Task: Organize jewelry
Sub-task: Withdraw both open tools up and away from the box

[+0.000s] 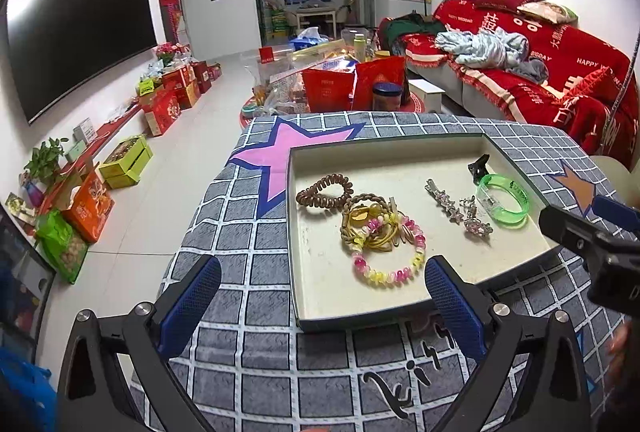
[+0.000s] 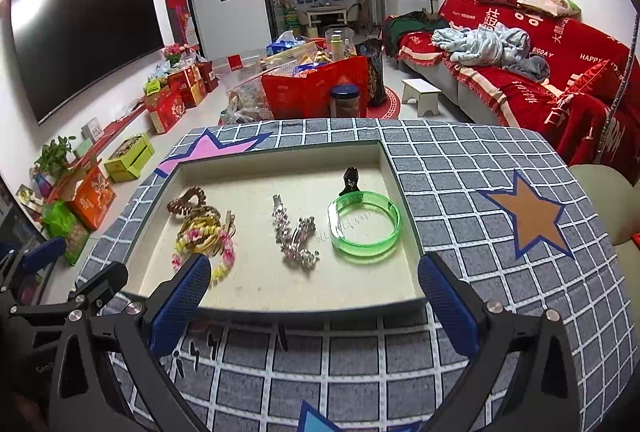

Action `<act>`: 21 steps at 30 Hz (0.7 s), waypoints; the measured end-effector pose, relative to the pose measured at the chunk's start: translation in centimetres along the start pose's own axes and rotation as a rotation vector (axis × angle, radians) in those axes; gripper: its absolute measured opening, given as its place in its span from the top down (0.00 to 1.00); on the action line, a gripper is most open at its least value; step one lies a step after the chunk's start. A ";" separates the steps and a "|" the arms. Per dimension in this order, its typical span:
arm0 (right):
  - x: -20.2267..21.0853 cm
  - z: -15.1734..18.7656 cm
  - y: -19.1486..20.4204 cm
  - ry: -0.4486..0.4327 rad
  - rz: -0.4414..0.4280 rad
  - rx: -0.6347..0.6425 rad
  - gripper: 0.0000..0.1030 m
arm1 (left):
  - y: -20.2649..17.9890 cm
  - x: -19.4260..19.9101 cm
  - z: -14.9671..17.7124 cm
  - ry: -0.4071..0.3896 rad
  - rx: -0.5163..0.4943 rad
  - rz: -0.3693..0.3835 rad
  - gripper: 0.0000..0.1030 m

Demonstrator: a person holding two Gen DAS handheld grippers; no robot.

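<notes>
Left claw (image 1: 322, 296): it is held wide open with nothing in it, low over the near edge of the tray.
Right claw (image 2: 314, 294): it is also spread wide and empty, just in front of the tray's near wall.
Tabletop (image 2: 460, 172): it is covered with a grey checked cloth with stars.
Tray (image 2: 288, 306): a shallow box is set on the cloth, and all the jewelry is kept inside it.
Pink and yellow bead bracelet (image 1: 390, 252): it is found nearest the left claw, tangled with gold hair ties (image 1: 372, 220).
Brown coil tie (image 1: 324, 190): it is lying just behind that pile.
Sparkly clips (image 2: 294, 234): they are piled in the middle of the tray.
Green bangle (image 2: 364, 228): it is laid flat near the right wall, with a small black clip (image 2: 351, 179) behind it.
Good way, as a guess: one piece should be picked at a time. The bangle should be pinched across its rim, so it is not slid away. The tangled pile should be pulled apart slowly.
</notes>
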State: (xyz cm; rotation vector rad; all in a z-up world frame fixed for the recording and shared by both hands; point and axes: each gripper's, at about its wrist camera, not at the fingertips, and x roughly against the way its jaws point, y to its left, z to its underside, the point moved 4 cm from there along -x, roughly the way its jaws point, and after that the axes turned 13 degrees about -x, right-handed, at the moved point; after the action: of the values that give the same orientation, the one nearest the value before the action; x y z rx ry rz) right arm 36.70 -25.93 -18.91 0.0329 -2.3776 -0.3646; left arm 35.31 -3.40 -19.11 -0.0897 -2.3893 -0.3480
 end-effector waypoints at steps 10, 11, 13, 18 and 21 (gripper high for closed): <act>0.7 2.4 -1.3 0.000 0.017 0.000 0.00 | -0.9 1.0 2.3 0.006 0.055 -0.022 0.00; 0.7 2.6 -1.4 0.000 0.020 -0.001 0.00 | -1.0 1.0 2.4 0.010 0.058 -0.023 0.00; 0.8 2.9 -1.4 -0.004 0.024 0.002 0.00 | -1.1 1.0 2.7 0.013 0.062 -0.026 0.00; 1.2 3.3 -1.5 -0.018 0.034 0.013 0.00 | -1.6 1.3 2.9 0.006 0.053 -0.037 0.00; 1.4 3.2 -1.4 -0.025 0.037 0.015 0.00 | -1.8 1.4 2.9 0.004 0.051 -0.039 0.00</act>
State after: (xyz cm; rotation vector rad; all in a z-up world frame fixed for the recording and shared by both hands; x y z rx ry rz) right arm 33.44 -26.66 -20.67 -0.0084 -2.4026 -0.3317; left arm 32.10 -4.35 -20.68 -0.0188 -2.3971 -0.3050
